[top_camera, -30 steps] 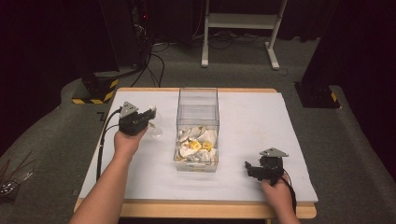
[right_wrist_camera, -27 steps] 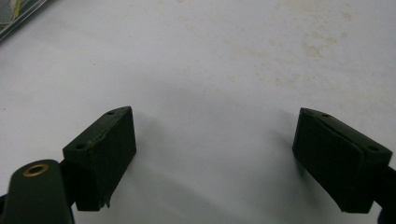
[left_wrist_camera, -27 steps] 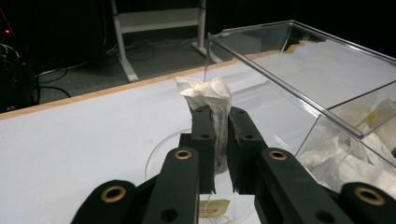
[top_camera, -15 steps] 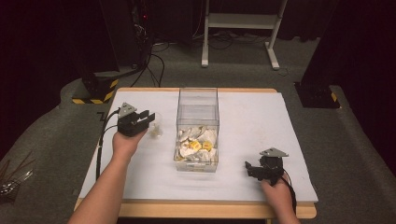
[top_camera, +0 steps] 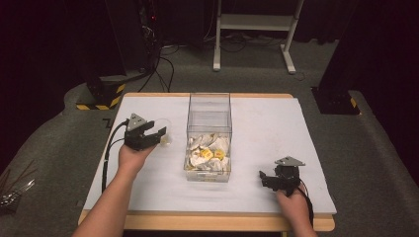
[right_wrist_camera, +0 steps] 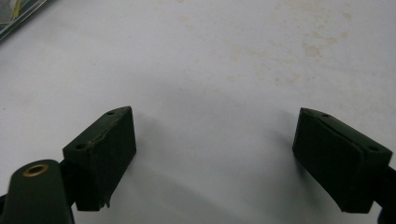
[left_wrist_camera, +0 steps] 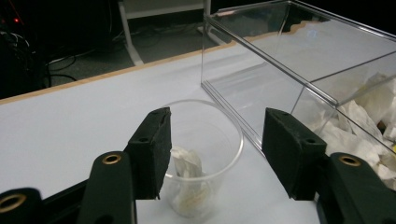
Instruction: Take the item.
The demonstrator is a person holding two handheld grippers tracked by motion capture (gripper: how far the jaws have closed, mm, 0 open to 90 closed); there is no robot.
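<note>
tongs of the left hand [left_wrist_camera: 212,154] have just been opening; they now stand apart over a small clear cup [left_wrist_camera: 203,158], one pad inside the rim, the other outside it toward the clear box [left_wrist_camera: 299,60], neither pressing. a crumpled white wrapper [left_wrist_camera: 189,179] lies in the cup, which stands upright on the tabletop [top_camera: 267,123] just left of the box. judgement: the wrapper appears deposited and released, so this transfer looks complete. right tongs [right_wrist_camera: 229,158] are wide apart, empty, low over bare tabletop.

L gripper [top_camera: 159,133] jaws just opening — R gripper [top_camera: 266,178] wide
</note>
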